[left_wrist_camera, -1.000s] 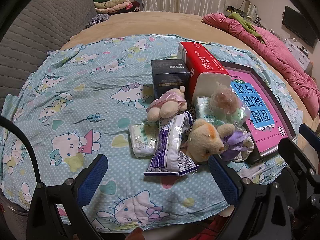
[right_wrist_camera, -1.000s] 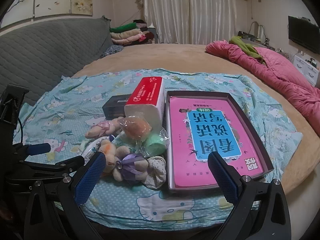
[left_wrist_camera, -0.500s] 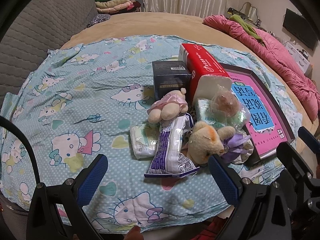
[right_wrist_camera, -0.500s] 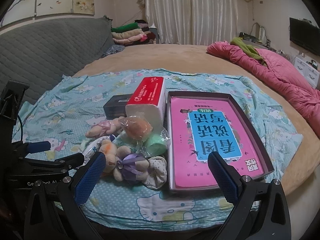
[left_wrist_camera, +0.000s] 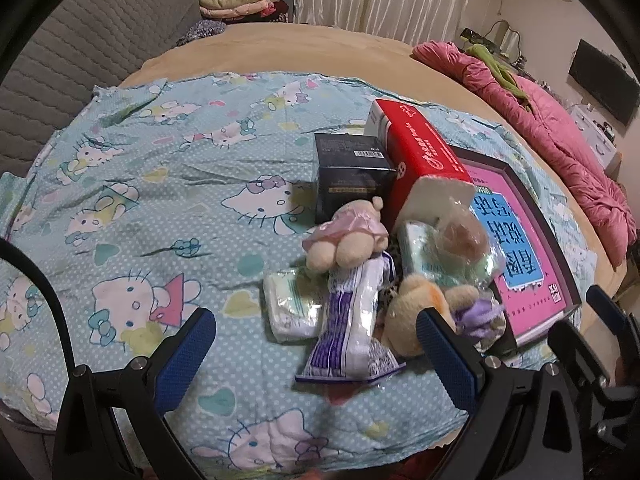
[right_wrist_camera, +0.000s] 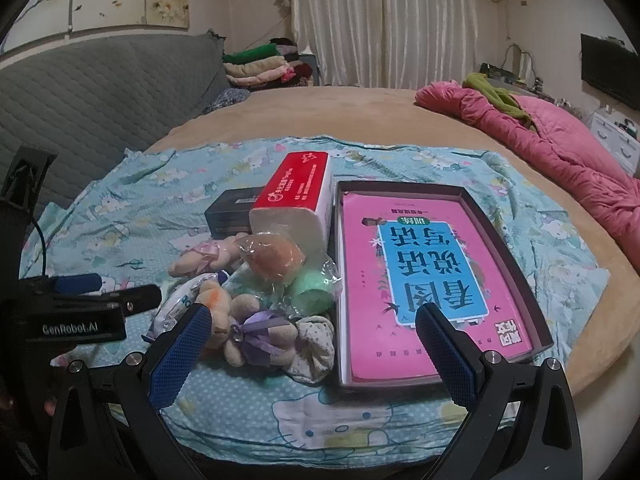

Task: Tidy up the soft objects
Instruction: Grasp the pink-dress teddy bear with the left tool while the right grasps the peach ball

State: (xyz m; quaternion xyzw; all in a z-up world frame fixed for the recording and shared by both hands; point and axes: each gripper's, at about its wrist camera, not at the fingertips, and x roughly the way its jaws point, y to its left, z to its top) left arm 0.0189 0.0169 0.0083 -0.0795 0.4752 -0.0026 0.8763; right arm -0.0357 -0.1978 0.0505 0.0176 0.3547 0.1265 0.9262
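Note:
A pile of soft things lies on the Hello Kitty cloth [left_wrist_camera: 168, 200]: a pink-dressed plush [left_wrist_camera: 346, 236], a tan bear with a purple bow [left_wrist_camera: 412, 312], a purple-white packet [left_wrist_camera: 352, 328], a tissue pack [left_wrist_camera: 286, 306] and a bagged ball [left_wrist_camera: 460, 236]. The bear [right_wrist_camera: 240, 332] and bagged ball [right_wrist_camera: 272, 258] also show in the right wrist view. My left gripper [left_wrist_camera: 316, 356] is open and empty, just short of the packet. My right gripper [right_wrist_camera: 312, 354] is open and empty, in front of the pile and the tray.
A red tissue box [left_wrist_camera: 420, 160] and a dark box [left_wrist_camera: 352, 174] stand behind the pile. A dark tray [right_wrist_camera: 516, 268] holding a pink book [right_wrist_camera: 424, 276] lies to the right. A pink quilt [right_wrist_camera: 560, 136] lies at the far right, folded clothes [right_wrist_camera: 256, 64] at the back.
Both grippers have moved a little forward toward the pile. Both stay open and nothing on the cloth has moved.

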